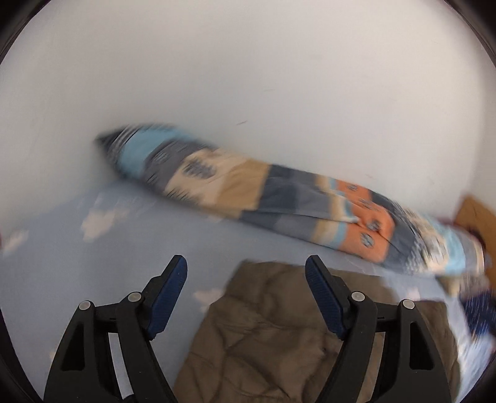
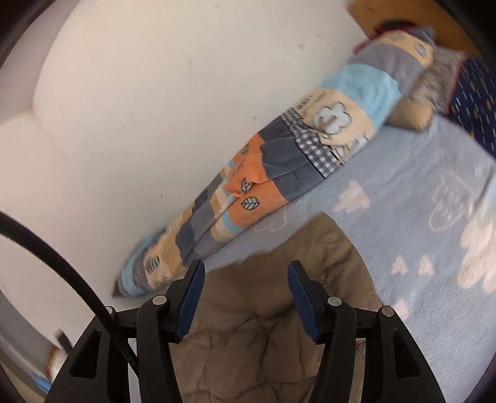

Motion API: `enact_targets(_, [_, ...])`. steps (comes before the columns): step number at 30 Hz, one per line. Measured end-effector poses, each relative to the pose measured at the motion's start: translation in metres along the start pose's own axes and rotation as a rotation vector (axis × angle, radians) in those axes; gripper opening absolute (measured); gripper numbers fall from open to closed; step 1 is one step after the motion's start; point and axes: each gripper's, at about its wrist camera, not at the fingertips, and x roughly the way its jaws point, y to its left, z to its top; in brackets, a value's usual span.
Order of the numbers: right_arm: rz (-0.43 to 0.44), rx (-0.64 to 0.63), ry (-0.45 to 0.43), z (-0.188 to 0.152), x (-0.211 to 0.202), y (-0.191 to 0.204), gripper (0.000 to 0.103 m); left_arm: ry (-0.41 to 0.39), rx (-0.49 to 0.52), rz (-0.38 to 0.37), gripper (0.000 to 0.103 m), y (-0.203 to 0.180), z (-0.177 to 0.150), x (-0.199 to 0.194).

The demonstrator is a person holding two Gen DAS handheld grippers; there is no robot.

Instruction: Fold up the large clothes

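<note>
Olive-brown quilted garment (image 1: 272, 334), likely a padded jacket, lies on the pale blue cloud-print bedsheet (image 1: 77, 272); it shows as a compact block with a straight far edge, which I read as a fold already laid down.

Left gripper (image 1: 246, 279): jaws apart, nothing between the pads; it hangs above the garment's far edge, clear of the fabric. Right gripper (image 2: 246, 283): jaws also apart and empty, above the same garment (image 2: 266, 341), not pressing it. Both spread and off the cloth suggests a release, so the fold lies undisturbed.

Patchwork bolster pillow (image 2: 263, 173) lies along the bed's far edge against the white wall (image 2: 139, 93), well clear of the folding area; navy patterned fabric (image 2: 474, 102) sits at the head-end corner by a wooden headboard (image 2: 403, 15). Left view is motion-blurred; fine detail unreadable.

Judgement: next comes another fold or smoothing.
</note>
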Motion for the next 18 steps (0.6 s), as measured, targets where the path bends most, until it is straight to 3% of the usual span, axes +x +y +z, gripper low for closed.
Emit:
enact_targets(3, [-0.062,-0.131,0.066,-0.014,0.015,0.024,0.059,0.013,0.192,-0.051,0.079,-0.043,-0.012,-0.002])
enact_targets(6, [-0.103,-0.217,0.137,-0.03,0.035,0.037,0.051,0.098,0.285,-0.085,0.079,-0.071,-0.03,0.011])
enact_targets(10, [-0.164,-0.275,0.193,-0.047,0.054,0.039,0.051,0.234,0.293,-0.053,0.079,-0.076,-0.051,0.041])
enact_targets(18, [-0.257,-0.305,0.26,-0.061,0.083,0.022,0.051,0.382,0.198,0.039,0.079,-0.045,-0.075,0.088])
